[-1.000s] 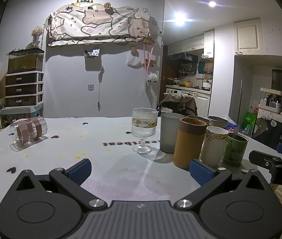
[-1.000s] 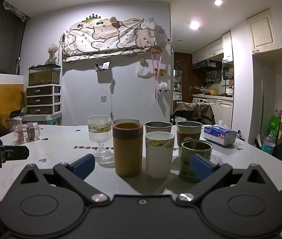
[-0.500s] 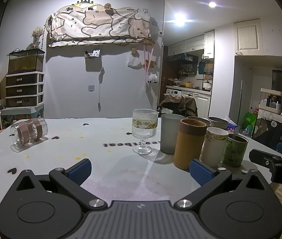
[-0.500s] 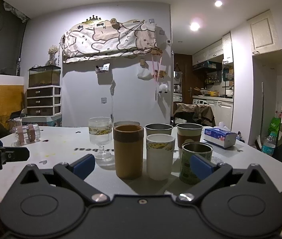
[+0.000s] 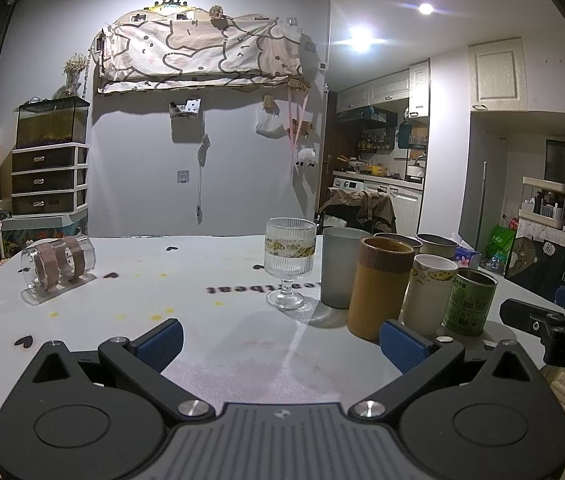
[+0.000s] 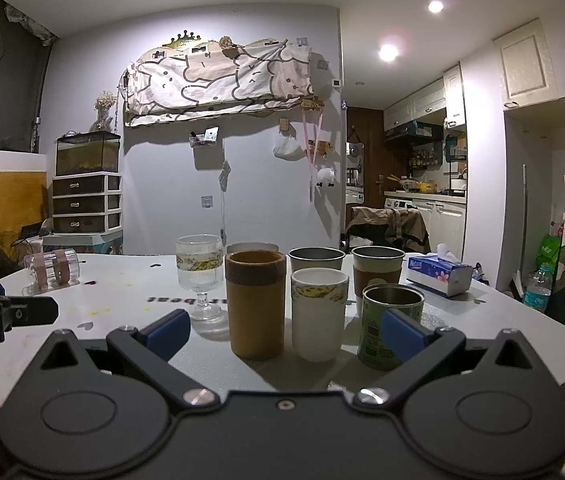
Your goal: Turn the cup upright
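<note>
A clear glass cup with brown bands (image 5: 58, 266) lies on its side at the far left of the white table (image 5: 202, 320); it also shows in the right wrist view (image 6: 52, 269). My left gripper (image 5: 280, 344) is open and empty above the near table, well short of the cup. My right gripper (image 6: 286, 330) is open and empty at the table's near edge, facing a group of upright cups. The left gripper's tip shows at the left of the right wrist view (image 6: 10, 314).
Upright on the table's right: a stemmed ribbed glass (image 5: 289, 266), a grey tumbler (image 5: 340, 266), a tall brown cup (image 6: 257, 302), a white cup (image 6: 318, 312), a green tin (image 6: 390, 326) and more cups behind. A tissue box (image 6: 440, 274) lies far right.
Both grippers have barely shifted. The right view has edged slightly nearer to the cup group. Nothing was grasped or moved.
</note>
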The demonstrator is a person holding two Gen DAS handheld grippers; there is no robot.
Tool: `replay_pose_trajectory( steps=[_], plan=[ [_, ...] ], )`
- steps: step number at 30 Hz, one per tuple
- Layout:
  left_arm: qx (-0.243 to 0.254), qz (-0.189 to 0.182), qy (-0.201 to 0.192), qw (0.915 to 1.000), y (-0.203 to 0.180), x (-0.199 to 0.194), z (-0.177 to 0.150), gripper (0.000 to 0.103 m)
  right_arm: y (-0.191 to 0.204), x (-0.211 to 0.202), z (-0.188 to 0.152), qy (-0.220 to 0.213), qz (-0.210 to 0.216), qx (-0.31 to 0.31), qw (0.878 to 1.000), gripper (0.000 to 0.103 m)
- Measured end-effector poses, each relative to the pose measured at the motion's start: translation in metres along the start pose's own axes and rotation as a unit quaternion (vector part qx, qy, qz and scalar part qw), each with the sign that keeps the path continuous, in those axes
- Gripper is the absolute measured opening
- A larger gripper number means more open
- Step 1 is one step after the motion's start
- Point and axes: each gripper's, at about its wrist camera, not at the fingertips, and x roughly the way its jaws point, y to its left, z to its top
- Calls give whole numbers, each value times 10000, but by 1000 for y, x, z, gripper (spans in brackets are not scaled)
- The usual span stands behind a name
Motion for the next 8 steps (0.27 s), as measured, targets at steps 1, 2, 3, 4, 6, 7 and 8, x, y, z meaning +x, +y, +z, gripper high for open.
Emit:
replay_pose_trajectory(
  steps=[1,2,3,4,6,7,8],
  plan=[
    [-1,0,2,10000,0,0,0,103,0,0,0,-1,2,-3,10000,103],
    [1,1,0,10000,0,0,0,103,0,0,0,-1,4,-3,10000,103],
    [0,-1,0,10000,0,0,0,103,0,0,0,0,3,-3,10000,103],
    [2,-2,-2,10000,0,0,0,103,0,0,0,-1,4,-4,10000,103],
    [8,8,-1,10000,0,0,0,103,0,0,0,0,4,-1,10000,103],
    [7,3,-4,10000,0,0,0,103,0,0,0,0,4,-1,10000,103],
    [10,3,-7,10000,1,0,1,103,0,0,0,0,4,-2,10000,103]
  ],
)
